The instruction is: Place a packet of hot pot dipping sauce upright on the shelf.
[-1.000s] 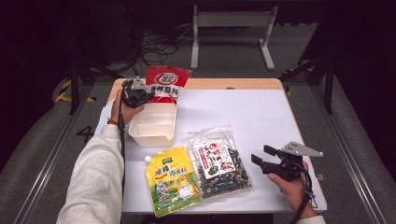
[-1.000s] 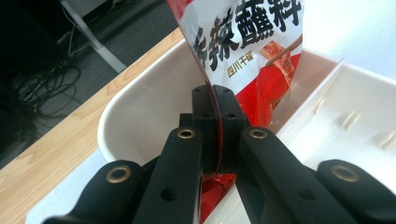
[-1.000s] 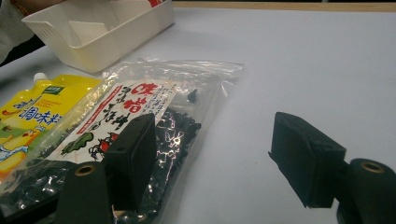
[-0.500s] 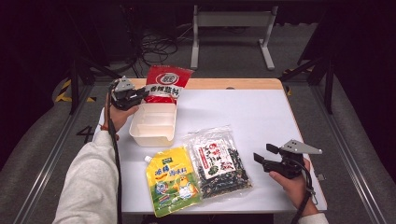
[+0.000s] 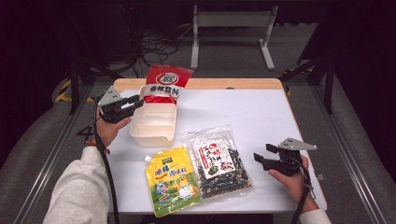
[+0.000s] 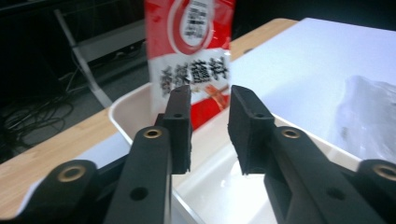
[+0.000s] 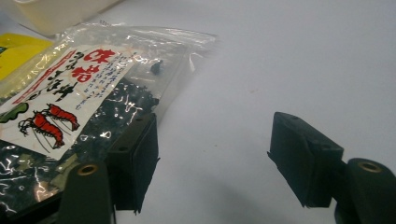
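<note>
High view overlooks white table [image 5: 261, 121], both gripper views close, low over it

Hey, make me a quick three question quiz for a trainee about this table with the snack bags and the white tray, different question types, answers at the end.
1. True or false: the red bag stands in the far end of the white tray.
2. Which gripper is beside the tray? A) left gripper B) right gripper
3. Fill in: the clear bag of dark dried food lies between the right gripper and the ______ pouch.

Key:
1. True.
2. A. It is held open at the tray's left side.
3. Yellow.
</note>
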{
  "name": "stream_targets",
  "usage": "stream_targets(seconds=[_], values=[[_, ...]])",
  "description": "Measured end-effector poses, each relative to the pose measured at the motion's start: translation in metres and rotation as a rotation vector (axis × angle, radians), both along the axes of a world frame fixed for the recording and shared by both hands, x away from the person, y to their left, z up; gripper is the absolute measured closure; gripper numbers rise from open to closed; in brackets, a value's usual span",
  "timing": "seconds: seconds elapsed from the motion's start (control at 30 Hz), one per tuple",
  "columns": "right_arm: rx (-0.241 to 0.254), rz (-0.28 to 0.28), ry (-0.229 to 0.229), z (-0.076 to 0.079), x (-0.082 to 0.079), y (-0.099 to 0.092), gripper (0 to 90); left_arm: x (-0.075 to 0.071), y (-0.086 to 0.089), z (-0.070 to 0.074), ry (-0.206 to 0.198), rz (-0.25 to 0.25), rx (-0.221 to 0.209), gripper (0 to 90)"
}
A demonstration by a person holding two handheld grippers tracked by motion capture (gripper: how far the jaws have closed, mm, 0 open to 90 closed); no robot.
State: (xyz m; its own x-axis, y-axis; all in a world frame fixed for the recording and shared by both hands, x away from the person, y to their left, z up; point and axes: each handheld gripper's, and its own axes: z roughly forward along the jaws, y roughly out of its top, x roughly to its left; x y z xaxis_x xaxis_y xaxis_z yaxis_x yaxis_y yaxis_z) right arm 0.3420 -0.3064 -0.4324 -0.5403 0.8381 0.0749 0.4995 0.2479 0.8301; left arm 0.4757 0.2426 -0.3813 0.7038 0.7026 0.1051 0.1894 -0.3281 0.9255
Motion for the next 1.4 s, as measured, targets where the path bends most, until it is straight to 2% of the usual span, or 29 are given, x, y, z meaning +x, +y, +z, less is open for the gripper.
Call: stream_targets(seconds=[0.1,0.13,0.17,0.2,0.23,0.33,0.37,0.4,0.43,0.5,0.6,0.63,0.67,0.7,0.73,0.83,0.97,1.0,1.03,1.13,1.4], values=[[-0.007,0.005,0.010,-0.002,0.006,0.000,33.2,-0.012,0.002,-0.001,0.002,0.004,-0.021,59.8],[-0.009,0.012,0.015,-0.002,0.008,0.001,33.4,-0.022,0.005,-0.002,0.002,-0.001,-0.039,57.2],[-0.014,0.016,0.018,-0.003,0.009,0.002,33.4,-0.022,0.005,-0.002,0.002,-0.001,-0.039,55.7],[-0.020,0.020,0.021,-0.003,0.009,0.003,33.4,-0.034,0.006,-0.003,0.001,0.000,-0.038,54.2],[-0.020,0.020,0.021,-0.003,0.009,0.003,33.4,-0.034,0.006,-0.003,0.001,0.000,-0.038,50.3],[-0.032,0.036,0.029,-0.005,0.012,0.006,34.6,-0.052,0.007,-0.005,0.002,-0.001,-0.026,45.0],[-0.038,0.039,0.031,-0.005,0.012,0.006,34.6,-0.061,0.008,-0.006,0.005,-0.008,-0.035,42.7],[-0.041,0.044,0.036,-0.006,0.013,0.007,34.5,-0.069,0.009,-0.008,0.014,-0.012,-0.053,41.2],[-0.037,0.049,0.048,-0.007,0.014,0.008,34.1,-0.075,0.008,-0.010,0.024,-0.011,-0.054,39.2],[-0.036,0.062,0.056,-0.009,0.016,0.010,33.5,-0.088,0.007,-0.016,0.034,-0.011,-0.042,34.6],[-0.031,0.083,0.075,-0.009,0.017,0.013,32.5,-0.107,0.003,-0.033,0.076,-0.018,-0.031,30.1],[-0.036,0.091,0.076,-0.009,0.017,0.014,32.3,-0.112,0.001,-0.039,0.090,-0.017,-0.006,29.2],[-0.036,0.091,0.076,-0.009,0.017,0.014,32.3,-0.112,0.001,-0.039,0.090,-0.017,-0.006,27.3],[-0.043,0.093,0.083,-0.009,0.017,0.016,32.2,-0.118,-0.001,-0.044,0.105,-0.021,0.015,27.3],[-0.050,0.094,0.085,-0.010,0.017,0.017,31.6,-0.123,-0.001,-0.048,0.118,-0.029,0.001,26.4],[-0.031,0.114,0.097,-0.010,0.018,0.020,30.1,-0.135,-0.002,-0.053,0.148,-0.037,-0.006,24.1],[-0.004,0.179,0.118,-0.008,0.018,0.032,27.5,-0.151,-0.003,-0.058,0.184,-0.060,-0.002,22.0],[-0.004,0.179,0.118,-0.008,0.018,0.032,27.5,-0.151,-0.003,-0.058,0.184,-0.060,-0.002,21.7],[0.002,0.191,0.118,-0.008,0.019,0.034,27.1,-0.154,-0.003,-0.059,0.187,-0.061,0.022,21.7],[-0.031,0.258,0.146,-0.010,0.017,0.051,24.5,-0.157,-0.002,-0.061,0.206,-0.062,0.013,20.7],[-0.048,0.285,0.168,-0.009,0.016,0.056,22.9,-0.158,-0.004,-0.064,0.234,-0.100,0.023,19.9]])
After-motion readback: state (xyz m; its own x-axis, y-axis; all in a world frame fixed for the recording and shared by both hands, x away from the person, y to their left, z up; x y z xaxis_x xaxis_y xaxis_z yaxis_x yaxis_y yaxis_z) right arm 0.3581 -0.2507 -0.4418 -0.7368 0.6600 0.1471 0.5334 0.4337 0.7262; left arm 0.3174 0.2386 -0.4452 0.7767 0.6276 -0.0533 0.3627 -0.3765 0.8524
